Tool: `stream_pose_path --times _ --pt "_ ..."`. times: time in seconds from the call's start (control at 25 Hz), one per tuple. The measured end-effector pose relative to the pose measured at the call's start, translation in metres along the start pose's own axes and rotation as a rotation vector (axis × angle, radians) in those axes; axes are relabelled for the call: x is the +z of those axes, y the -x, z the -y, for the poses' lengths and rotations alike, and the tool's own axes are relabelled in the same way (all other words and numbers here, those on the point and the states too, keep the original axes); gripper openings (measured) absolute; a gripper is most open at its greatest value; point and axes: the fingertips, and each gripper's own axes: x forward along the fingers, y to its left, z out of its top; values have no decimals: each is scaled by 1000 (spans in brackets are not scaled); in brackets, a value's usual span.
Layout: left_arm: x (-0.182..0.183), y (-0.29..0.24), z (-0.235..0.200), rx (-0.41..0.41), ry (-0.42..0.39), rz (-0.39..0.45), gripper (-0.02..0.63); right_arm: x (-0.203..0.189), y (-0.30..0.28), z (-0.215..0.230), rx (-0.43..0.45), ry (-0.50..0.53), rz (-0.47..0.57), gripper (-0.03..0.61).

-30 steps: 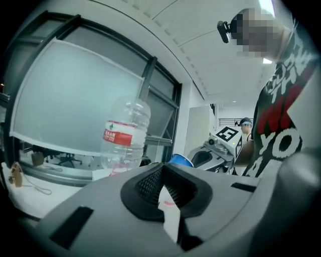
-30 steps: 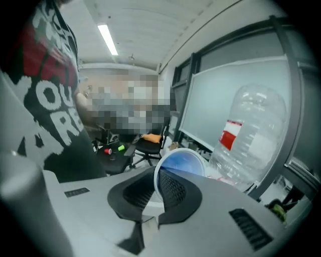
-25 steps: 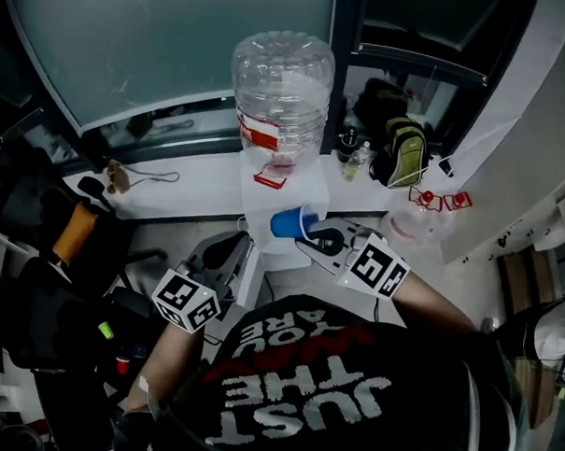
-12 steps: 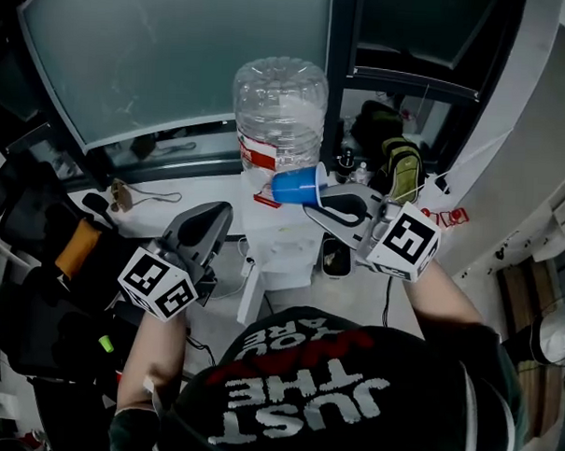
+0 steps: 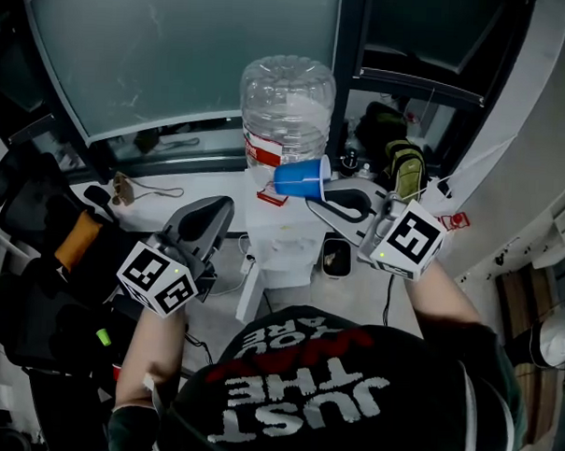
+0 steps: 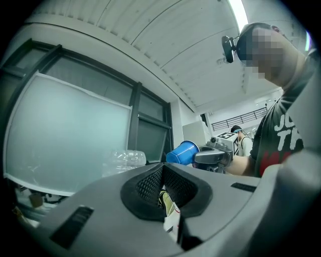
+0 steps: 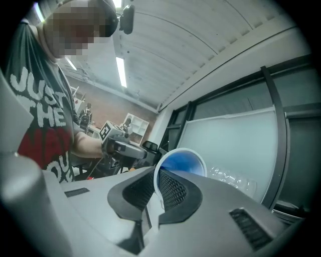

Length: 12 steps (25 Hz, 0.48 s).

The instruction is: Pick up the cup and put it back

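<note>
Both grippers have risen since the earlier frames, and the blue plastic cup (image 5: pixel 299 179) has gone up with the right gripper (image 5: pixel 329 196), from low on the white water dispenser cabinet (image 5: pixel 286 248) to level with the neck of the clear plastic water bottle (image 5: pixel 288 103) on top. The right gripper's jaws are clenched on the cup's rim, one pad inside the mouth and one outside, as the right gripper view shows (image 7: pixel 183 163). The cup lies on its side in the air, its long axis roughly level, its mouth facing back along the jaws and its base pointing away towards the head view's left. The left gripper (image 5: pixel 213 212) hangs well apart, lower and to the left. Its jaws look drawn together on nothing, though a thin gap may remain. Putting the cup back is the right hand's job. The dispenser lies below the cup, so the cup must probably come down and be tipped upright.
</note>
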Motion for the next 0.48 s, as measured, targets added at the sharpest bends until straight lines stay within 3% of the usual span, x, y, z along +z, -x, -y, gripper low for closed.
stream_pose_path --times 0.48 --pt "-8 -1 -3 9 7 -13 8 -2 -9 -1 31 6 -2 43"
